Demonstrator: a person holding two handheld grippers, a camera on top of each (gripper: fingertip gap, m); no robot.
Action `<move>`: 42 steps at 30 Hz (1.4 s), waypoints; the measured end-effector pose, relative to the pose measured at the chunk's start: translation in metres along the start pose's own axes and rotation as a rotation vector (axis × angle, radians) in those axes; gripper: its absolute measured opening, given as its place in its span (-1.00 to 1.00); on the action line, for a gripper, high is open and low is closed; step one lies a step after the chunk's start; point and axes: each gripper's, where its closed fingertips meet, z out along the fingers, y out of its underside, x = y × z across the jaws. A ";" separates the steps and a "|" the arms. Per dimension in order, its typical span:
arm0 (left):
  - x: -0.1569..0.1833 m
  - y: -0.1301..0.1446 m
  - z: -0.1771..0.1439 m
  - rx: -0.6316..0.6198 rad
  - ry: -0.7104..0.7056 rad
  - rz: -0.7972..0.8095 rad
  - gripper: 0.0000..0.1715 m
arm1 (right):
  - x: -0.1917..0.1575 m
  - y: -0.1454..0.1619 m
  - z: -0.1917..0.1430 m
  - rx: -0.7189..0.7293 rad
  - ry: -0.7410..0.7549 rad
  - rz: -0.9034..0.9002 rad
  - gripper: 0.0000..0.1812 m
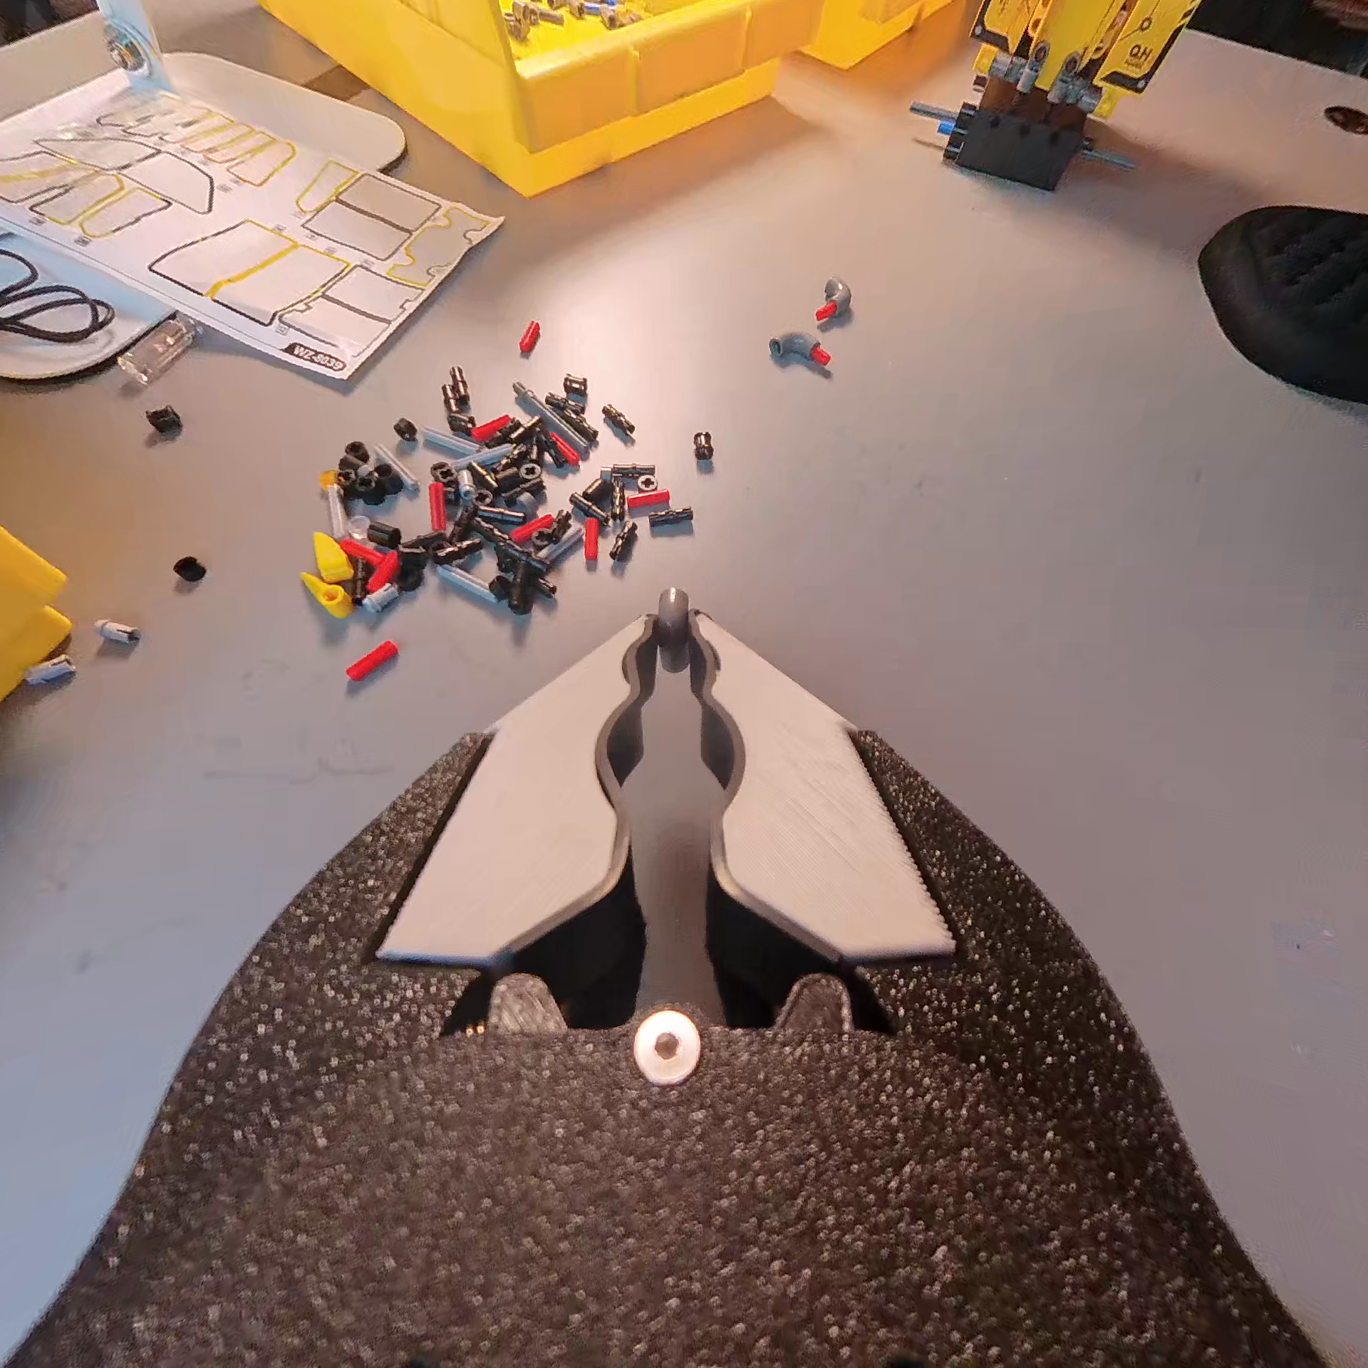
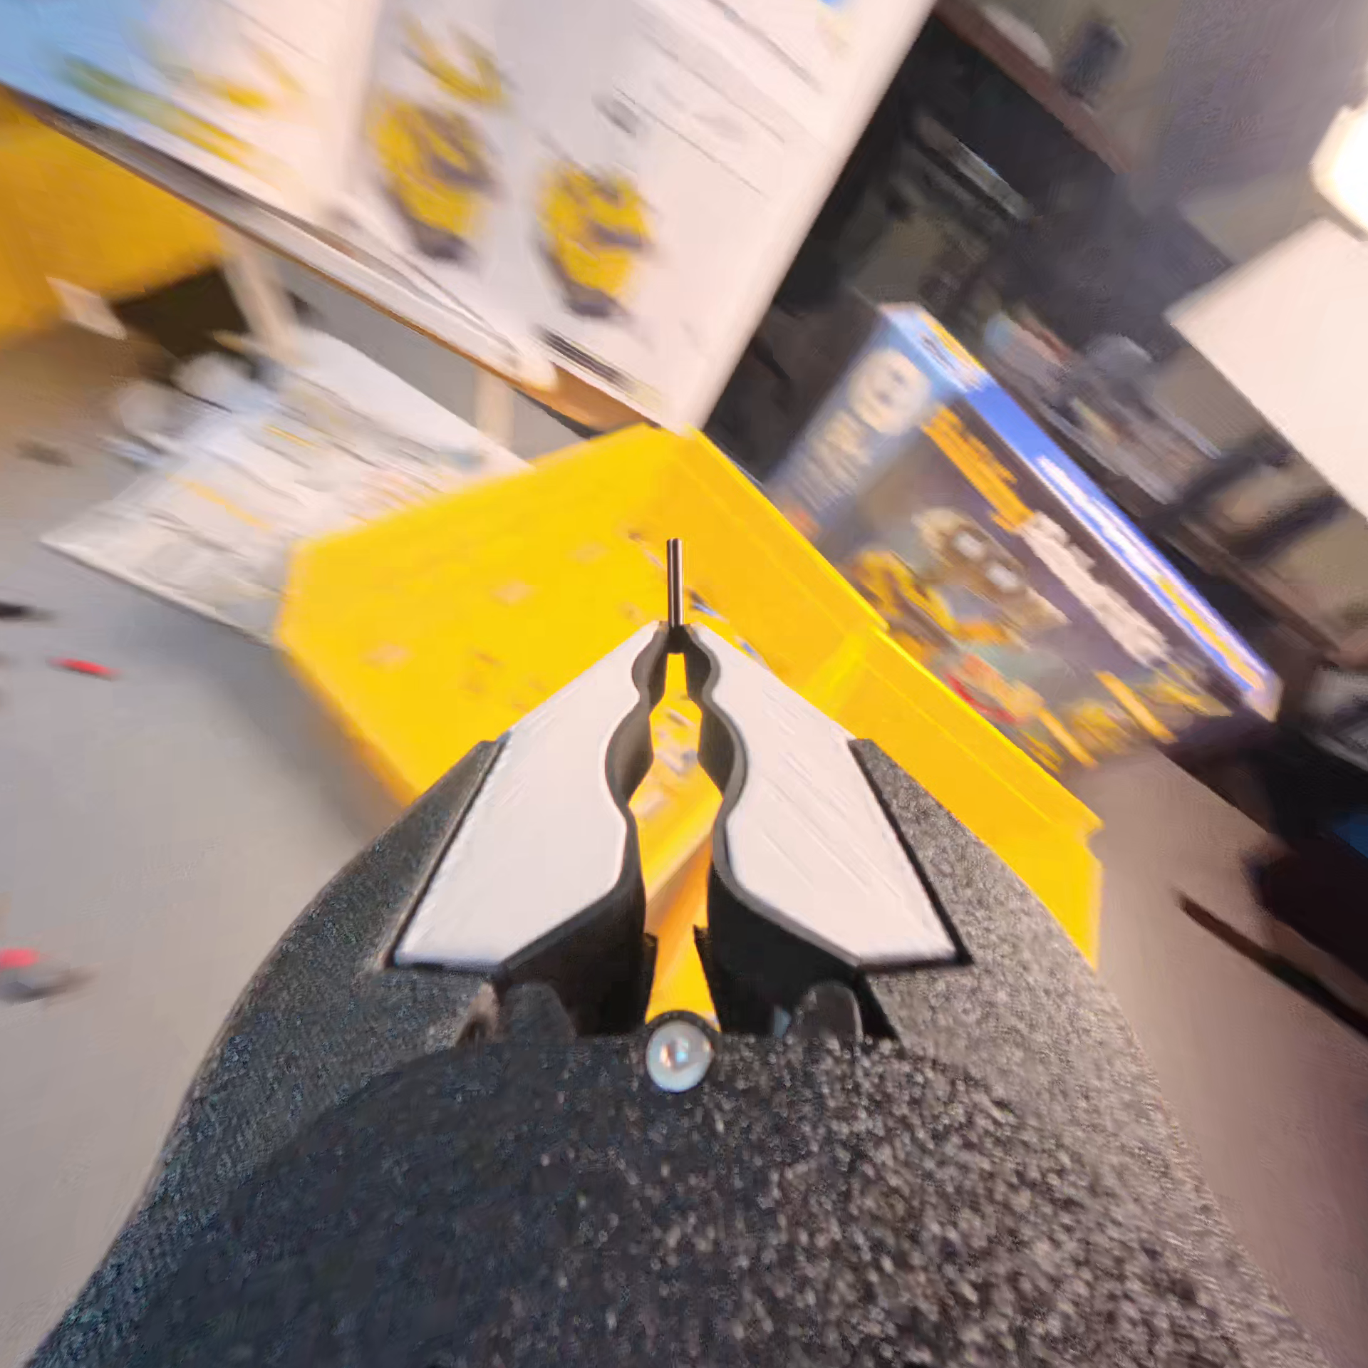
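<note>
Grey elbow connector (image 1: 672, 629), light, stiff, slippery, sits pinched at left hand-held gripper (image 1: 672, 638) tips above the surface (image 1: 962, 592) near the loose-parts pile (image 1: 488, 503); right hand-held gripper (image 2: 674, 638) nips a thin dark pin (image 2: 674, 585), best held mid-shaft.

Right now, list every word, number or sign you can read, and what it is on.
I do not quote writing; here is where it stands.
Sticker sheet: small black tag at its near corner, legible.
Yellow model panels: a short mark, legible.
Open booklet: blurred, unreadable.
Blue and yellow box: blurred, unreadable.
</note>
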 end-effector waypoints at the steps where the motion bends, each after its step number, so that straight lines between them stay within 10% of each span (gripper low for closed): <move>1: 0.001 -0.001 0.000 0.002 0.000 0.005 -0.91 | 0.042 0.028 0.001 -0.085 0.108 0.011 -0.98; 7: 0.000 -0.005 0.001 0.016 -0.041 0.054 -0.91 | 0.142 0.180 0.029 -0.314 0.245 0.170 -0.98; 12: -0.004 -0.013 -0.004 0.053 -0.105 0.082 -0.91 | 0.139 0.162 0.028 -0.185 0.256 0.204 -0.75; 15: -0.009 -0.019 -0.007 0.080 -0.138 0.088 -0.91 | 0.082 0.084 0.015 0.002 0.109 0.130 -0.75; 19: -0.013 -0.020 -0.003 0.088 -0.135 0.056 -0.91 | -0.088 0.009 0.007 0.052 -0.412 -0.002 -0.82; 26: -0.014 -0.010 -0.001 0.054 -0.142 0.056 -0.91 | -0.291 0.044 0.055 -0.298 -0.861 -0.075 -0.88; 42: 0.007 -0.010 0.001 0.031 -0.062 0.149 -0.91 | -0.326 0.062 0.088 -0.534 -0.828 0.119 -0.88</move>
